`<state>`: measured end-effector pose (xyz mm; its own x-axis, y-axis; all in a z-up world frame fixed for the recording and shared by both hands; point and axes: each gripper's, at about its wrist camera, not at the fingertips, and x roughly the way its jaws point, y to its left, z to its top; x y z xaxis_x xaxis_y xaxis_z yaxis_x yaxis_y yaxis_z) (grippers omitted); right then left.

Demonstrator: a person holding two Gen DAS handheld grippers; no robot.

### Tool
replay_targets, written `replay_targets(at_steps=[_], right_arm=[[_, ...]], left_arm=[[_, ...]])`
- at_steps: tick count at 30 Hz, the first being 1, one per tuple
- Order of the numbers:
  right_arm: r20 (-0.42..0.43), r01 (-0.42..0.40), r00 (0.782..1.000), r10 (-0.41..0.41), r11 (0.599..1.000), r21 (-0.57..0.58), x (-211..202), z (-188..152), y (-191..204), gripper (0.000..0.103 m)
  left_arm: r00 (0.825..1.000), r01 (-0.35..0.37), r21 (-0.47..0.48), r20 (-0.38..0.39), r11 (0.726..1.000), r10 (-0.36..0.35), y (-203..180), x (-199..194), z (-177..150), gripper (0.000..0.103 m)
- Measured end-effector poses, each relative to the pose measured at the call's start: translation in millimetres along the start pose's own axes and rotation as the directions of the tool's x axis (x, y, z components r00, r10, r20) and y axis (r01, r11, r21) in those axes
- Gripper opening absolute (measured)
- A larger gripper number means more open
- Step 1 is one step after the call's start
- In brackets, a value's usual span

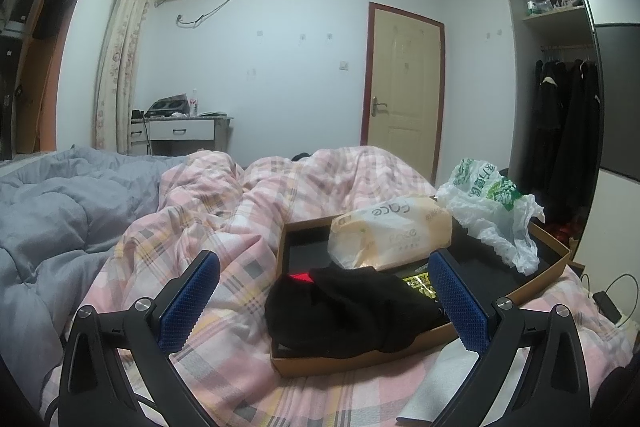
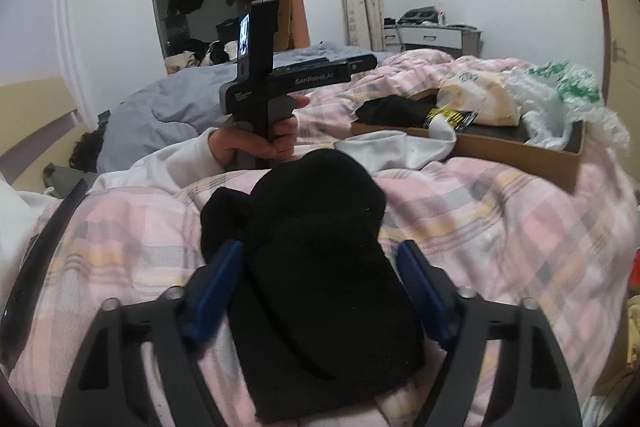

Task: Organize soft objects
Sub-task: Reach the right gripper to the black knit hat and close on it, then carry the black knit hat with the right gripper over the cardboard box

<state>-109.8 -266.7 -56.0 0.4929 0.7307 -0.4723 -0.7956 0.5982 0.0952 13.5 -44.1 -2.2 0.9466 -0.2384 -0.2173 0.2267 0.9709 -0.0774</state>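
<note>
A brown cardboard tray lies on the pink plaid quilt. A black soft garment drapes over the tray's near left corner. A tissue pack and a white plastic bag also lie in the tray. My left gripper is open and empty just before the tray, its pads either side of the garment. My right gripper is partly open around a second black soft garment on the quilt; its blue pads flank the cloth without pressing it. A white sock hangs over the tray's edge.
A grey duvet covers the left of the bed. A charger and cable lie at the quilt's right edge. The left hand holding its gripper shows in the right wrist view. A desk, a door and an open wardrobe stand beyond the bed.
</note>
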Motion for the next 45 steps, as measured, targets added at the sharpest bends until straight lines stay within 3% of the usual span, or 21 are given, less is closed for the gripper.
replay_targets(at_steps=[2,3,4,6,13,21,24,27,30,34,41,45], right_arm=[[0.008,-0.011,1.0,0.011,1.0,0.024,-2,0,-5,0.047],[0.01,-0.001,1.0,0.0,0.999,0.039,-3,1,-8,0.028],[0.013,0.008,1.0,-0.009,0.998,0.065,-4,1,-13,0.019],[0.038,-0.025,0.999,0.021,0.994,0.105,-9,2,-22,0.014],[0.096,0.021,0.995,-0.029,0.996,0.086,-25,18,-17,0.007],[0.216,0.098,0.971,-0.102,0.995,0.032,-38,66,-18,0.007],[0.237,0.158,0.958,-0.164,0.987,0.044,-30,89,-29,0.007],[0.253,0.219,0.94,-0.228,0.974,0.064,-17,109,-42,0.007],[0.275,0.293,0.91,-0.311,0.95,0.107,-5,122,-58,0.007],[0.275,0.411,0.85,-0.449,0.892,0.186,23,123,-84,0.007],[0.193,0.447,0.837,-0.512,0.843,0.298,51,89,-106,0.007],[0.239,0.504,0.789,-0.566,0.819,0.275,38,88,-93,0.007]], left_arm=[[1.0,0.0,-0.001,-0.001,1.0,0.0,0,0,0,0.103],[1.0,-0.001,0.0,0.001,1.0,0.001,0,0,0,0.103],[1.0,-0.001,0.0,0.003,1.0,0.001,0,0,0,0.103],[1.0,-0.002,0.004,0.003,1.0,0.002,0,1,0,0.103],[1.0,-0.003,0.012,0.014,1.0,0.003,-2,0,0,0.103],[1.0,-0.002,0.01,0.01,1.0,0.002,-3,0,0,0.103],[1.0,0.0,-0.003,-0.005,1.0,0.0,0,1,-1,0.103],[1.0,0.004,-0.015,-0.016,1.0,-0.004,3,3,-1,0.103],[1.0,0.017,-0.021,-0.021,1.0,-0.018,4,4,-2,0.103],[0.999,0.042,-0.007,-0.021,0.999,-0.042,1,2,-2,0.103],[0.999,0.047,0.036,-0.023,0.998,-0.046,-8,2,-1,0.103],[0.998,0.046,0.034,-0.031,0.998,-0.045,-9,4,-1,0.103]])
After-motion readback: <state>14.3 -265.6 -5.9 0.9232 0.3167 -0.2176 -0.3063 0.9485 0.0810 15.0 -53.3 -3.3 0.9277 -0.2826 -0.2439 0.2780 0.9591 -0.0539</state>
